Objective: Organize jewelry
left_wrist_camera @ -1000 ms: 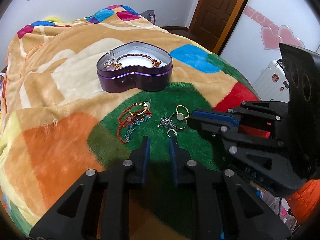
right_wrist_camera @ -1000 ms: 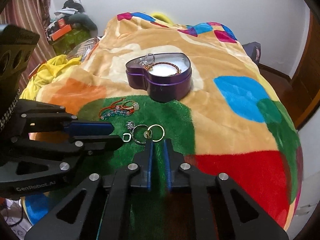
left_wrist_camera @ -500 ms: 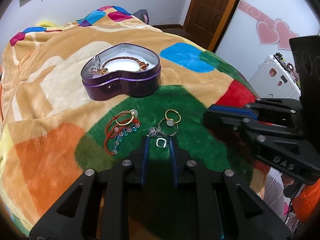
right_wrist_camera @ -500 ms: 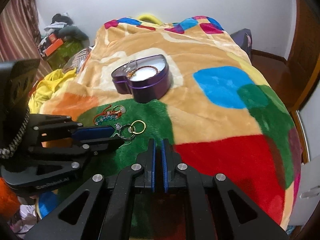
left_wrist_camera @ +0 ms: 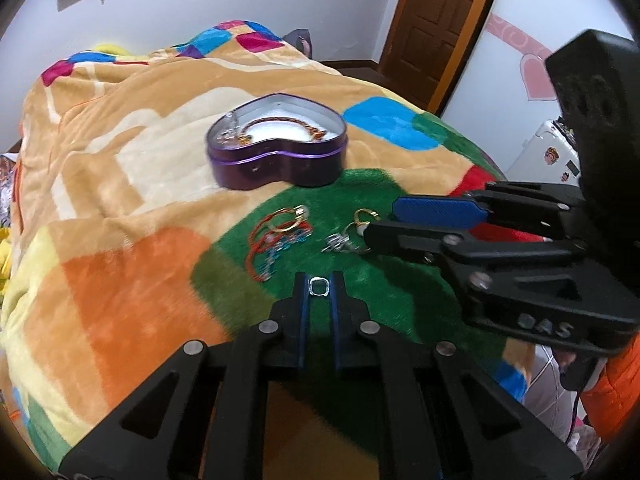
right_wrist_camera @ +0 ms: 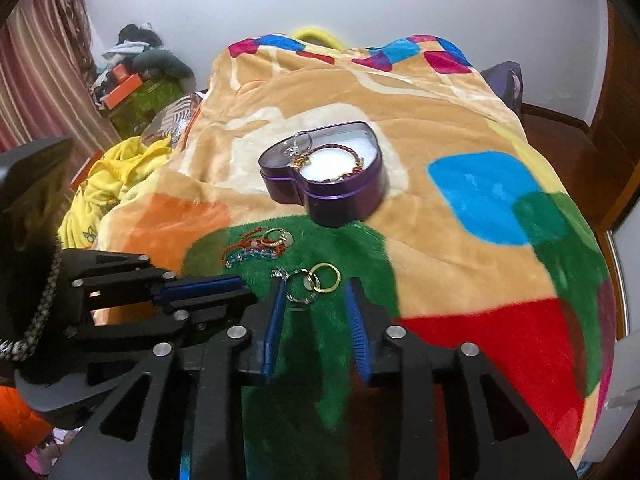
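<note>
My bed (left_wrist_camera: 132, 168) w/ patchwork fleece blanket (right_wrist_camera: 460, 128) fills most of frame. Purple heart tin (left_wrist_camera: 276, 160) sits upper centre on tan patch. Below it on green patch: red cord & bead bracelets (left_wrist_camera: 276, 240) centre, gold & silver rings (right_wrist_camera: 316, 280) just right of them.

We count one purple heart-shaped metal tin (left_wrist_camera: 276, 160) on one patchwork fleece blanket (left_wrist_camera: 120, 184). Inside it lies one braided brown bracelet (left_wrist_camera: 280, 122). One small silver square ring (left_wrist_camera: 319, 287) is apart. Two gold-coloured rings (right_wrist_camera: 326, 278) show, and the red-and-blue beaded tangle (left_wrist_camera: 276, 244) is perhaps two bracelets.
</note>
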{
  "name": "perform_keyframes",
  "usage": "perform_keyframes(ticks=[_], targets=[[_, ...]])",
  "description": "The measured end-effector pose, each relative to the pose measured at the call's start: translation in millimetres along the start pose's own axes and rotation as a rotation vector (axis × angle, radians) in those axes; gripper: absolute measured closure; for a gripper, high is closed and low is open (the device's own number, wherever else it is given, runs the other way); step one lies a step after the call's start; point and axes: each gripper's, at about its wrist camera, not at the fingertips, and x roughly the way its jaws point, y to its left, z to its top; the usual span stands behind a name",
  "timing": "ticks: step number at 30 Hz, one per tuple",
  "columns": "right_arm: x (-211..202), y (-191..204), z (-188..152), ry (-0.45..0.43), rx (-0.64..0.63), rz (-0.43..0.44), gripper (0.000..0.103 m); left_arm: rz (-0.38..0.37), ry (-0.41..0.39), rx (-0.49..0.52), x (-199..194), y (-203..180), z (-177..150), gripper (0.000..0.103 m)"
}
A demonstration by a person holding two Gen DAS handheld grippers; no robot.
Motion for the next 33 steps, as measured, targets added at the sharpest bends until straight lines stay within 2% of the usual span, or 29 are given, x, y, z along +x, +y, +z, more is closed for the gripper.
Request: perform_keyframes(ticks=[5, 8, 10, 16, 33], targets=[[18.0, -0.3, -0.9, 0.03, -0.013, -0.037, 0.075, -0.004, -0.007, -0.028, -3.7, 8.7, -4.0, 0.095], [18.0, 0.2, -2.5, 0.016, -0.029, -0.038, 0.076, -0.007, -0.011, -0.03, -4.5, 9.6, -3.8, 0.095], [16.9, 1.4, -1.9, 0.014, -0.041, -0.041, 0.083, -0.006, -0.013, -0.029, -4.4, 8.6, -3.3, 0.095], [10.7, 4.0, -0.7, -0.002, -0.047, -0.044, 0.083, -0.003, -0.032, -0.03, -9.6, 7.1, 1.2, 0.095], [-37.2, 5.4, 32.0, -0.175, -0.009, -0.056, 0.083, 0.045, -0.189, -0.053, -54.7, 22.6, 44.8, 0.095]])
